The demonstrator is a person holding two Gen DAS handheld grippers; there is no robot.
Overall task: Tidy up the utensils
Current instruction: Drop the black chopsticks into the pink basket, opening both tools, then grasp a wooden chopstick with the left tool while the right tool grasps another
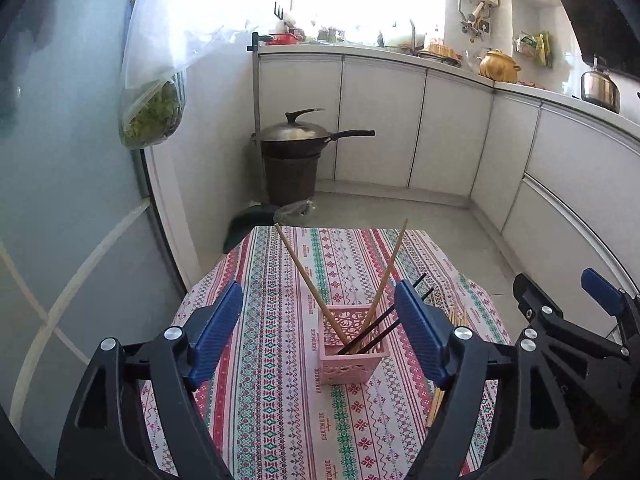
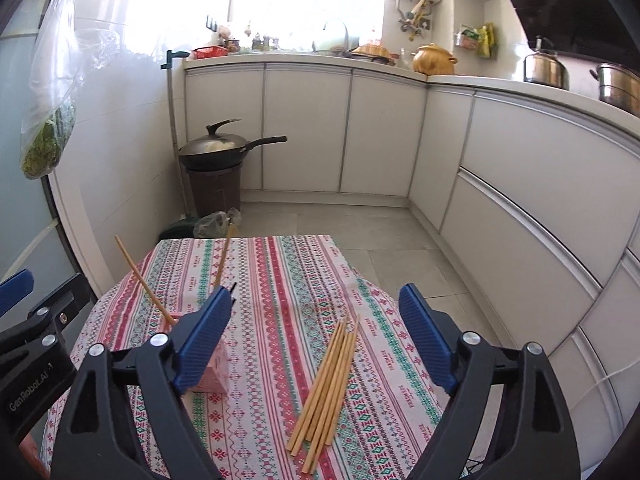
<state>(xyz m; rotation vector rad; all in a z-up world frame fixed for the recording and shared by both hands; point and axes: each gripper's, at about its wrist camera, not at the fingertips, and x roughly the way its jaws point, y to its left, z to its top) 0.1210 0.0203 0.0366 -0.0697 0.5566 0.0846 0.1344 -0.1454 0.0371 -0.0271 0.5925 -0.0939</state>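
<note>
Your left gripper (image 1: 318,336) hangs over the near part of the table with its blue fingers (image 1: 218,332) spread wide and nothing between them. Just ahead at twelve o'clock, framed by those fingers but not touched, stands the pink basket (image 1: 352,354) on the striped tablecloth (image 1: 280,380). It already carries two bamboo chopsticks (image 1: 306,280), one leaning toward eleven o'clock and one toward one o'clock, and two black chopsticks (image 1: 384,326) slanting toward two o'clock.

Your right gripper (image 2: 316,336) is likewise wide open and holds nothing. Below and between its fingers (image 2: 426,334), the loose bundle of bamboo chopsticks (image 2: 326,380) lies flat on the cloth, running from six o'clock up toward one o'clock, well apart from the basket, which sits at nine o'clock in that view, half hidden behind the left finger.

Past the table's far edge, at eleven o'clock, a lidded wok (image 1: 298,136) rests on a dark bin (image 1: 290,180) against the white cabinets (image 1: 380,124). Farther on, a clay pot (image 1: 498,65) and a metal kettle (image 1: 600,86) stand on the counter at one to two o'clock.
</note>
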